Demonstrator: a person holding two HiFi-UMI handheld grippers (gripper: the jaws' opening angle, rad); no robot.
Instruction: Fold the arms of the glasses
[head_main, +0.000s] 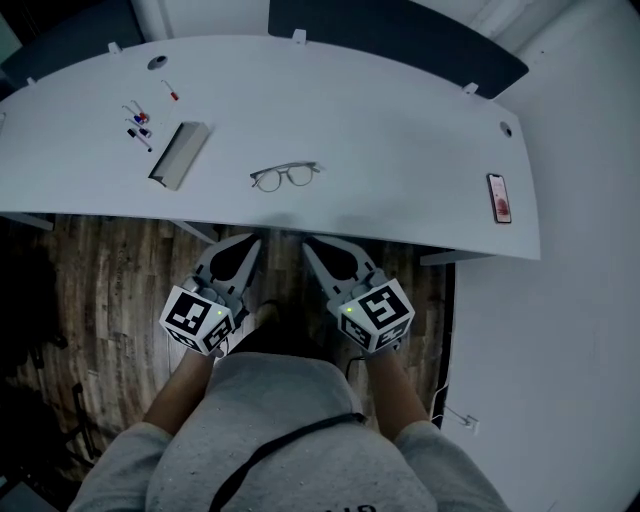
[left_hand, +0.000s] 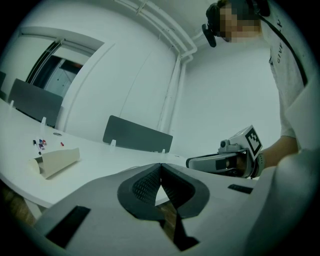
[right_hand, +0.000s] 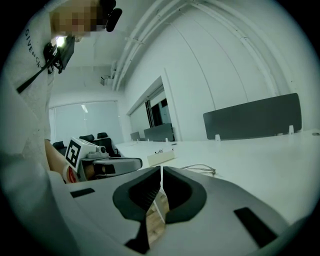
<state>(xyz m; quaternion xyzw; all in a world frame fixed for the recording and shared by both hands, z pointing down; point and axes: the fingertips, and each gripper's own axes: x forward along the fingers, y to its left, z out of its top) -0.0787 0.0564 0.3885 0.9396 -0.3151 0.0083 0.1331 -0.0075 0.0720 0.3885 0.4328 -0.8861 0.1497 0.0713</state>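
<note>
The thin-framed glasses (head_main: 285, 176) lie on the white table (head_main: 400, 120) with both arms spread out, lenses toward the table's front edge. Both grippers hang side by side below that edge, over the wooden floor, pointing at the table. My left gripper (head_main: 252, 241) is shut with nothing in it, its pads meeting at the tips (left_hand: 160, 165). My right gripper (head_main: 310, 243) is shut too, with only a hairline slit between its pads (right_hand: 161, 170) and nothing held. In the right gripper view the glasses (right_hand: 200, 169) show just beyond the jaws.
A beige glasses case (head_main: 178, 155) lies left of the glasses, with several pens (head_main: 138, 125) behind it. A phone with a red back (head_main: 499, 197) rests near the table's right end. Dark divider panels (head_main: 400, 35) line the far edge.
</note>
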